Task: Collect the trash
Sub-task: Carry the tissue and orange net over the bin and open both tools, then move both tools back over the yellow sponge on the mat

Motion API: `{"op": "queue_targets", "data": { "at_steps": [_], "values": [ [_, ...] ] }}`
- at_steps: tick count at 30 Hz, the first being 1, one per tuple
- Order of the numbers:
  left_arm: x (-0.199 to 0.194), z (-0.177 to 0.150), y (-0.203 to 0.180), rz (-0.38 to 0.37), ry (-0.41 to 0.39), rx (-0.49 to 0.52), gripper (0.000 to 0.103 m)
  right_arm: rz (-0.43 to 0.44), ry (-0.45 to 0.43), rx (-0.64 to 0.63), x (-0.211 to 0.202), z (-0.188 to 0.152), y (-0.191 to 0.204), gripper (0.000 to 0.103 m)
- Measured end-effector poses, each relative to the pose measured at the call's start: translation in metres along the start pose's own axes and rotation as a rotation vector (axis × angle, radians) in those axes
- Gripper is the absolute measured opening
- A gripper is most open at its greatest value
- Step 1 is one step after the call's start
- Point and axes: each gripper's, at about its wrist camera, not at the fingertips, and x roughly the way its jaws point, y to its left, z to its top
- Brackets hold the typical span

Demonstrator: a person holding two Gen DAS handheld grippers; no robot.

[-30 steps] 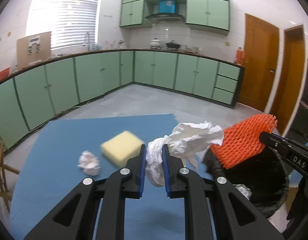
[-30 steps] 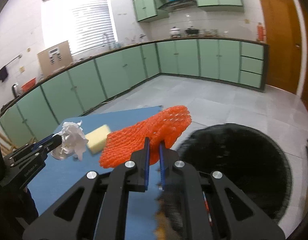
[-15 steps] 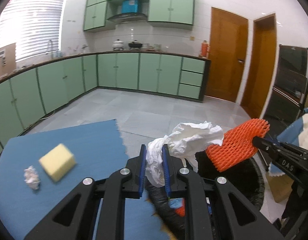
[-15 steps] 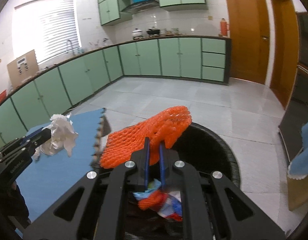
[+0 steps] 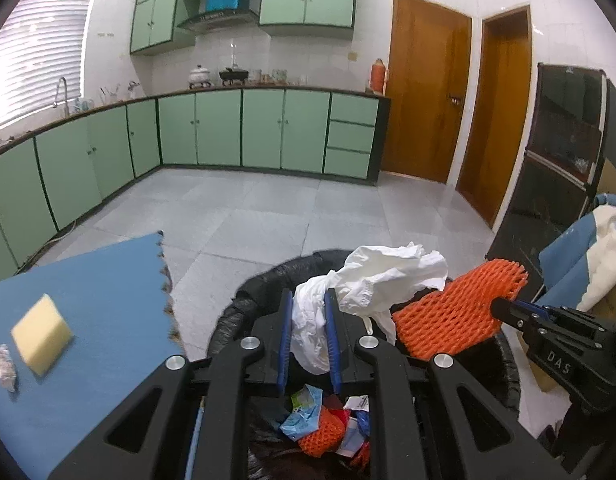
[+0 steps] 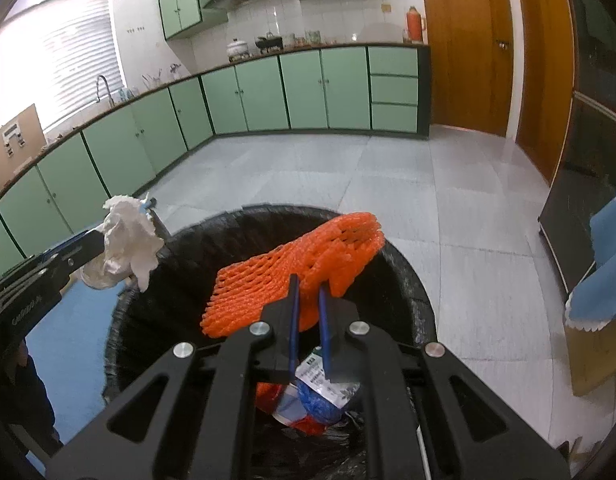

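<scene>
My left gripper (image 5: pixel 308 304) is shut on a crumpled white tissue wad (image 5: pixel 371 280) and holds it above the black-lined trash bin (image 5: pixel 244 300). My right gripper (image 6: pixel 308 292) is shut on an orange foam net (image 6: pixel 300 264), hanging over the same bin (image 6: pixel 403 280). Each gripper shows in the other's view: the right one (image 5: pixel 503 312) with the net (image 5: pixel 455 316), the left one (image 6: pixel 148 208) with the tissue (image 6: pixel 128 240). Wrappers and another orange net (image 5: pixel 319 432) lie inside the bin. A yellow sponge (image 5: pixel 42 334) and a small paper ball (image 5: pixel 4 366) rest on the blue mat (image 5: pixel 108 292).
Green kitchen cabinets (image 5: pixel 244 132) run along the far walls across a grey tiled floor (image 5: pixel 268 208). Two wooden doors (image 5: pixel 427 92) and a dark glass cabinet (image 5: pixel 563 176) stand to the right. Blue and white cloth (image 5: pixel 587 256) lies at the right edge.
Both grippers have swung right from over the blue mat to above the bin and dipped toward it, each keeping its load. The sponge and paper ball now lie far left.
</scene>
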Motion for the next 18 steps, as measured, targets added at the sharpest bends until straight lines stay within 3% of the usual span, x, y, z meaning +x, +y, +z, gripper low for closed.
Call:
{"op": "queue_targets", "data": {
  "at_steps": [3, 7, 9, 11, 13, 14, 18],
  "values": [
    [0.014, -0.003, -0.003, -0.008, 0.027, -0.005, 0.018, -0.001, 0.025, 0.003, 0.012, -0.005, -0.003, 0.01],
    [0.024, -0.004, -0.007, -0.009, 0.037, -0.001, 0.039, -0.006, 0.061, 0.012, 0.023, -0.009, -0.004, 0.022],
    [0.023, -0.004, -0.007, -0.01, 0.032, -0.009, 0.046, -0.008, 0.07, 0.023, 0.025, -0.012, -0.007, 0.044],
    [0.02, -0.002, -0.002, -0.003, 0.024, -0.017, 0.049, -0.02, 0.068, 0.026, 0.022, -0.013, -0.006, 0.053],
    [0.015, -0.001, 0.003, 0.006, 0.016, -0.025, 0.058, -0.026, 0.062, 0.025, 0.019, -0.013, -0.003, 0.069],
    [0.012, 0.0, 0.008, 0.017, 0.01, -0.032, 0.062, -0.038, 0.054, 0.026, 0.016, -0.014, -0.001, 0.082],
    [-0.009, 0.0, 0.033, 0.048, -0.017, -0.06, 0.07, -0.032, 0.023, 0.023, 0.003, -0.01, 0.011, 0.094]
  ]
}}
